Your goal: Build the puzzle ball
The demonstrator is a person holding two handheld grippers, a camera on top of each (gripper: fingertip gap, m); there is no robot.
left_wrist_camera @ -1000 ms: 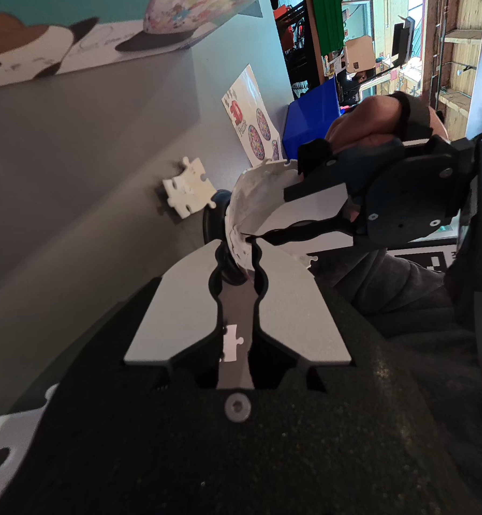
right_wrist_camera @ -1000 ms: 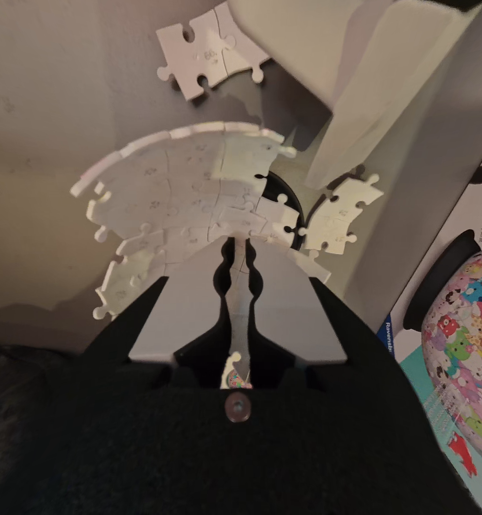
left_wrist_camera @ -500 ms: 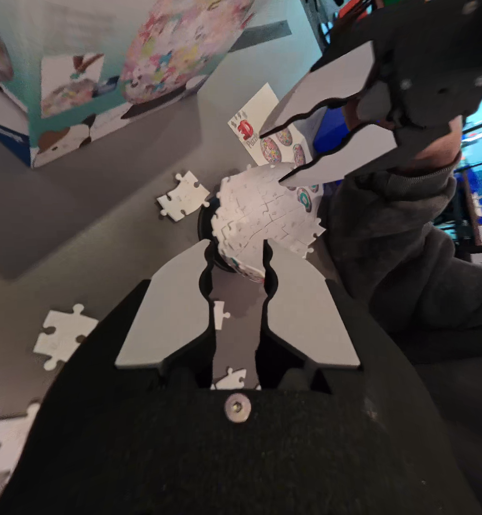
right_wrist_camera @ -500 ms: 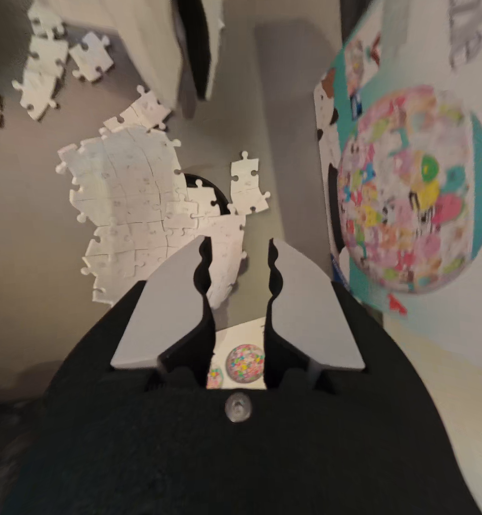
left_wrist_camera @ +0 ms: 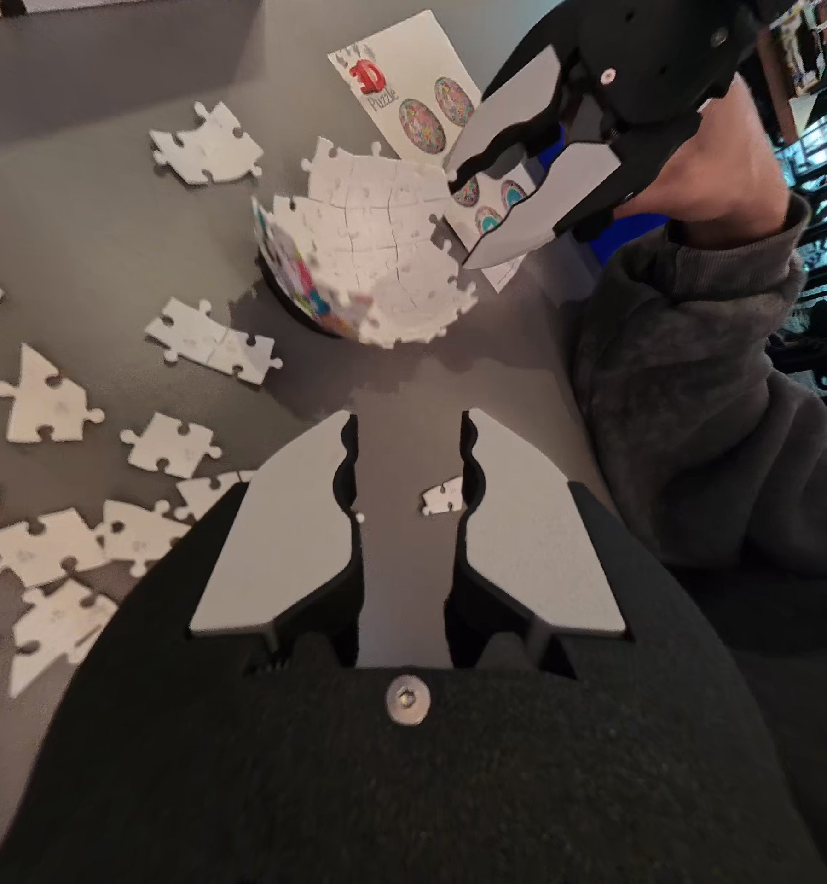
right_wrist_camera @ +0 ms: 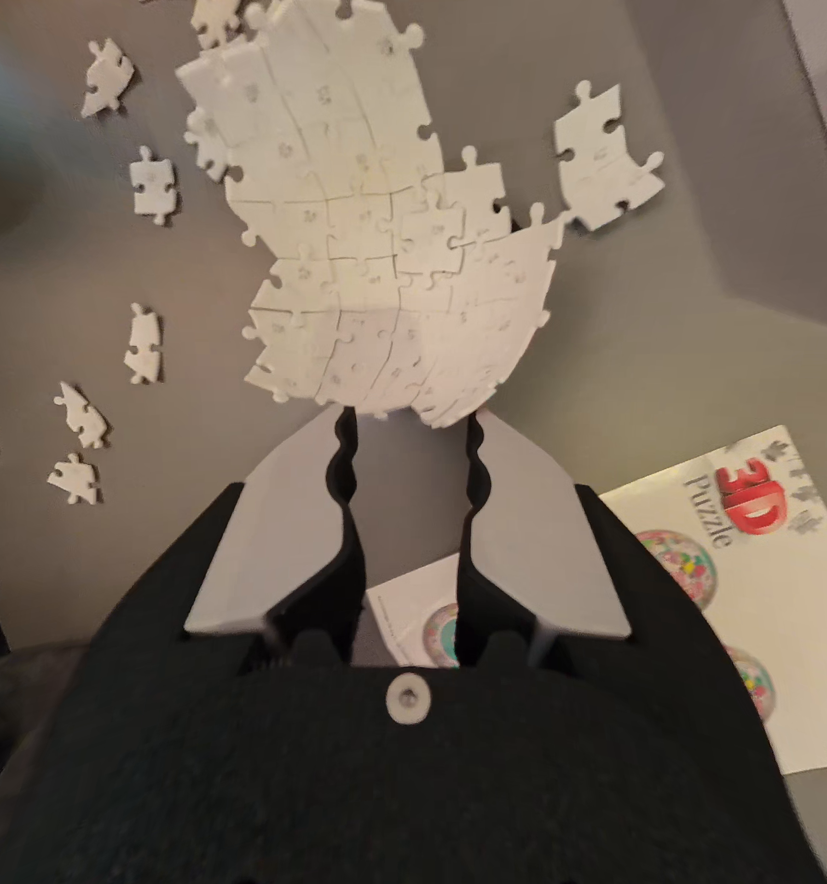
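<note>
The partly built puzzle ball (left_wrist_camera: 368, 248) is a curved white shell, open side up, with a coloured outer face at its left. It rests on a black stand (left_wrist_camera: 277, 297) on the grey table. My left gripper (left_wrist_camera: 409, 416) is open and empty, a short way in front of the shell. My right gripper (left_wrist_camera: 459, 224) is open and empty, its tips at the shell's right rim. In the right wrist view the shell (right_wrist_camera: 378, 268) lies just beyond the open right gripper (right_wrist_camera: 411, 415).
Several loose white pieces (left_wrist_camera: 48, 406) and joined clusters (left_wrist_camera: 210, 143) lie left of the shell; one small piece (left_wrist_camera: 442, 497) lies between my left fingers. A printed leaflet (left_wrist_camera: 402, 91) lies behind the shell, right of it in the right wrist view (right_wrist_camera: 736, 550). A grey sleeve (left_wrist_camera: 688, 382) fills the right. There is about 15 centimeters between the tips of the two grippers.
Both grippers were shut on the shell a second ago. Both have opened, let it go and drawn back. The shell now sits on its stand, open side up.
</note>
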